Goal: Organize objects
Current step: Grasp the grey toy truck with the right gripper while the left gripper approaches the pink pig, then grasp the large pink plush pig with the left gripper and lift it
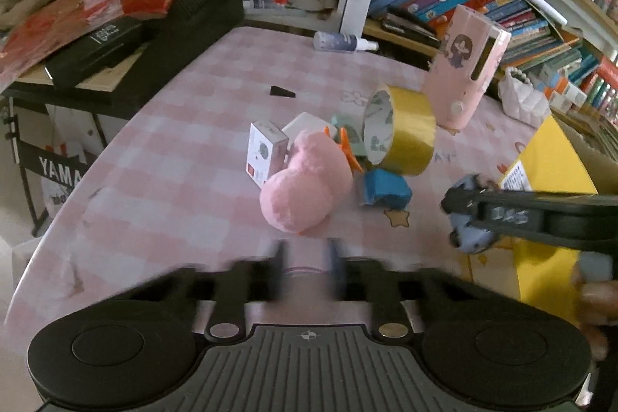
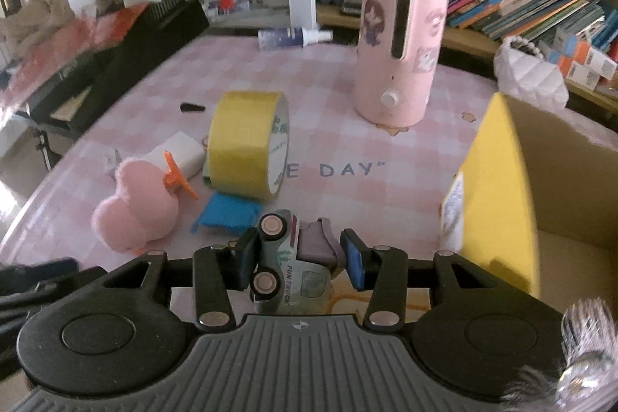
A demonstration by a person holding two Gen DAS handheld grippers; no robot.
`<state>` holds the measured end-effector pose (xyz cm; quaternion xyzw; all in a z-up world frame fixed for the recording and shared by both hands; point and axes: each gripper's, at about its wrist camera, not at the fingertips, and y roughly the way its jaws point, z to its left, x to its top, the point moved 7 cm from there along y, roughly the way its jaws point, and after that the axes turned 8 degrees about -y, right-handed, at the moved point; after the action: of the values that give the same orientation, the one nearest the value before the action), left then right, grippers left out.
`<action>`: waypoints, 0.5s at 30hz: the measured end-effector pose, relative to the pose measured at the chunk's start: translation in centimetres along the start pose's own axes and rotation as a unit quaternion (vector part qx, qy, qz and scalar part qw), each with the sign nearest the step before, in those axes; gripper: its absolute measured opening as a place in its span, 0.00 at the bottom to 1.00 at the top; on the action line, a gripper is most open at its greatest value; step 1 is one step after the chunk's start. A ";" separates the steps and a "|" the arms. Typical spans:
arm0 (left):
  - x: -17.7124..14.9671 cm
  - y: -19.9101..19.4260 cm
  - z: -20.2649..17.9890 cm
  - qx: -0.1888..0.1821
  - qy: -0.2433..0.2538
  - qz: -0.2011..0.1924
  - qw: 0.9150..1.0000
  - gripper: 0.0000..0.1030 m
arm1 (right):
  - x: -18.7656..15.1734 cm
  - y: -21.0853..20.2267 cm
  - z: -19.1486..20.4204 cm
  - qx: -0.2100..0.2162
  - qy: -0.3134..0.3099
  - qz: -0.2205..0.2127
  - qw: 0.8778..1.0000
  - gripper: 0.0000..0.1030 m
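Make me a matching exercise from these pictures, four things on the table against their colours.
Things:
1. tape roll
2. plush toy
3. folded cloth
4. hair clip

Colours:
A. blue
B. orange
C. yellow
D. pink

Pairs: 1-C, 2-D, 3-A, 4-B

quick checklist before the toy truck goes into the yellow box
1. Toy truck sits between the right hand-held gripper's fingers: ok.
2. Pads firmly pressing the truck: cannot tell.
3. Yellow box open at the right: ok.
4. Tape roll and blue block clear of the path to the box: ok.
5. Left hand-held gripper shut and empty: ok.
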<state>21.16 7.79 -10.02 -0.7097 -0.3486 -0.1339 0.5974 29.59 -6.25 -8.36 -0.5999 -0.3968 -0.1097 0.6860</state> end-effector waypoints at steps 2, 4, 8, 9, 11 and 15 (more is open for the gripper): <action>-0.3 0.2 0.2 0.004 0.005 0.001 1.000 0.09 | -0.1 -1.1 0.2 -0.007 -0.008 -0.013 1.000 0.42; -0.6 0.3 0.2 0.011 0.012 -0.002 1.000 0.11 | -0.3 -1.9 0.4 -0.012 -0.017 -0.018 1.000 0.42; -0.6 -0.4 -0.2 -0.003 0.017 -0.014 1.000 0.61 | -0.8 -3.5 0.8 -0.018 -0.022 -0.033 0.999 0.42; -0.5 -0.9 -0.4 -0.007 0.019 -0.027 0.999 0.71 | -0.8 -3.8 0.9 -0.018 -0.022 -0.035 0.999 0.42; -0.3 -2.1 -0.8 -0.014 0.029 -0.060 0.998 0.81 | -1.0 -4.8 1.1 -0.019 -0.024 -0.042 0.999 0.42; -0.4 -3.5 -1.5 -0.020 0.064 -0.082 0.994 0.89 | -1.5 -6.2 1.6 -0.022 -0.035 -0.056 0.998 0.42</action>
<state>18.91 6.43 -7.20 -0.6805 -0.3638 -0.2345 0.5913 24.08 -6.88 -4.88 -0.5950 -0.4510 -0.1360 0.6512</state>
